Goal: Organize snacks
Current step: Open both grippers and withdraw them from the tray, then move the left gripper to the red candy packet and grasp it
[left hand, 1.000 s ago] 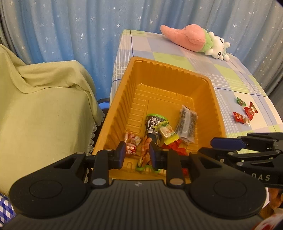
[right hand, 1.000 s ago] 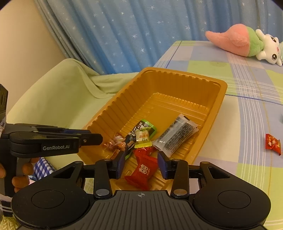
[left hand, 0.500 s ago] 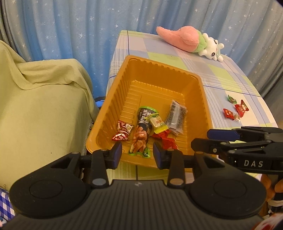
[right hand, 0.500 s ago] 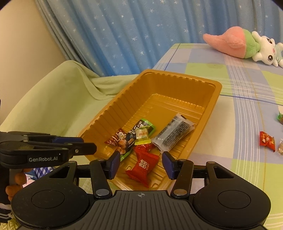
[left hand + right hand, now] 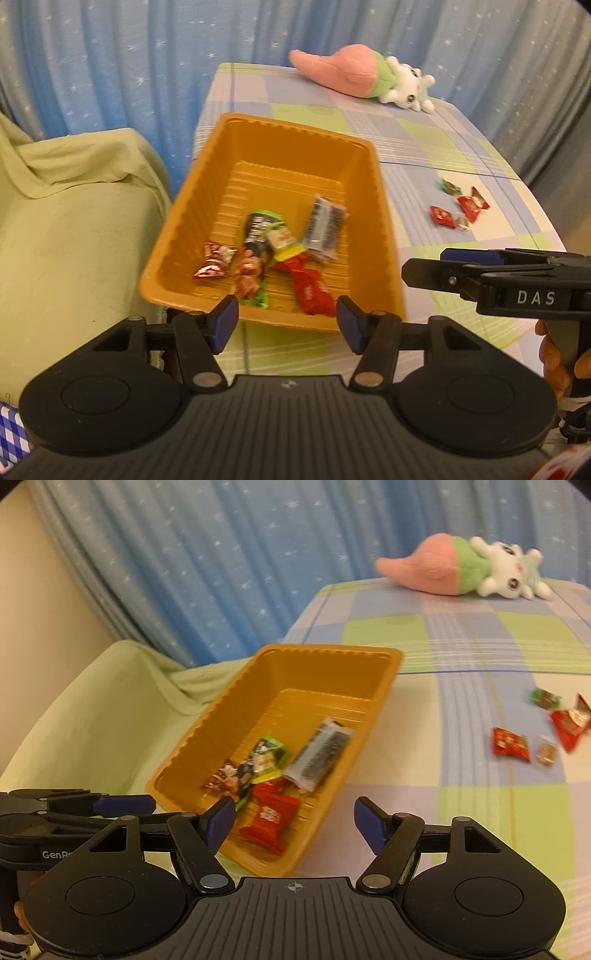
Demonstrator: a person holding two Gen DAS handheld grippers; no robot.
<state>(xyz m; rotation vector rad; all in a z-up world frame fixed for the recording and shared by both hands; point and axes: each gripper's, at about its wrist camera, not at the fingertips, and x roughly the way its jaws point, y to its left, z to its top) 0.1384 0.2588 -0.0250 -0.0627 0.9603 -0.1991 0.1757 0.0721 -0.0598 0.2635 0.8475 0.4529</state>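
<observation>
- Holding my left gripper [image 5: 287, 319] above the near end of the orange tray [image 5: 207, 177], I have its jaws opening and nothing sits between the blue pads.
- My right gripper [image 5: 295, 823] hangs over the tray's near right corner; its jaws are opening too, wider apart, and they grip nothing.
- Each gripper shows in the other's camera, side by side and pointing the same way.
- The orange tray sits at the left edge of the table [image 5: 424, 147], which wears a checked cloth of green, blue and lilac.
- Inside the tray, toward the near end, lie the snacks: a red packet [image 5: 269, 818] nearest me, a small red-and-silver packet [image 5: 213, 260] to the left, a long dark packet with green ends [image 5: 255, 254], a little yellow-green packet [image 5: 282, 242] resting on it, and a clear packet with dark contents [image 5: 325, 229] to the right.
- Out on the cloth to the right of the tray, well apart from it, more small snacks lie loose: a red sweet [image 5: 509, 744], a bigger red packet [image 5: 570, 722], a green-and-red sweet [image 5: 545, 698] and a tiny brownish piece [image 5: 546, 755].
- A pink and green plush toy [image 5: 354, 75] lies at the far end of the table, before a blue starred curtain [image 5: 129, 55].
- A pale green cover [image 5: 74, 206] drapes over furniture left of the table.
</observation>
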